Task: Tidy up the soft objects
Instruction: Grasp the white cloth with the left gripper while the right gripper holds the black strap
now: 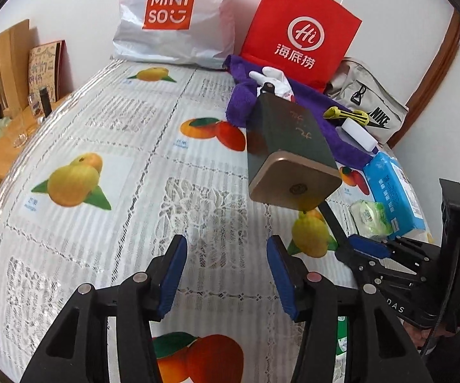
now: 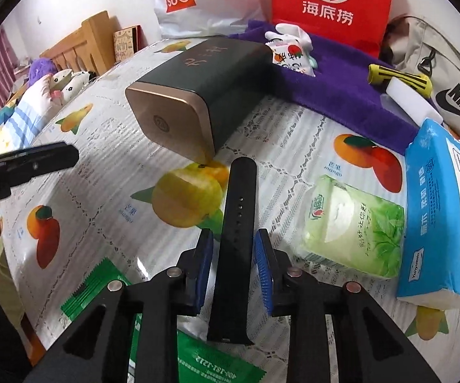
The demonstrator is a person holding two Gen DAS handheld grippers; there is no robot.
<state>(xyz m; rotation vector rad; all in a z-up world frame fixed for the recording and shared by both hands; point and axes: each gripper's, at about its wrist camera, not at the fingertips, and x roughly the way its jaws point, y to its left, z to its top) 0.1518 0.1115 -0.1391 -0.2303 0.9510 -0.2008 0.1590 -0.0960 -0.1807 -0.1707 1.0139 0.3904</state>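
A black watch strap [image 2: 237,233] lies flat on the fruit-print tablecloth [image 2: 108,166], between the blue pads of my right gripper [image 2: 233,255]. The jaws stand around the strap with a gap on each side. The right gripper also shows in the left wrist view [image 1: 369,245], with the strap [image 1: 332,220] reaching toward a dark green box [image 1: 289,140]. My left gripper [image 1: 226,274] is open and empty above bare tablecloth. A green tissue pack [image 2: 354,223], a blue tissue pack [image 2: 444,220] and a purple towel [image 2: 341,92] lie to the right.
The green box [image 2: 195,95] lies on its side ahead. A white plush toy [image 2: 290,48], a yellow razor [image 2: 399,78] and a white block [image 2: 412,103] rest on the towel. Miniso bag [image 1: 172,16], red paper bag [image 1: 300,28] and Nike bag [image 1: 370,105] stand behind. A green sachet [image 2: 102,284] lies near.
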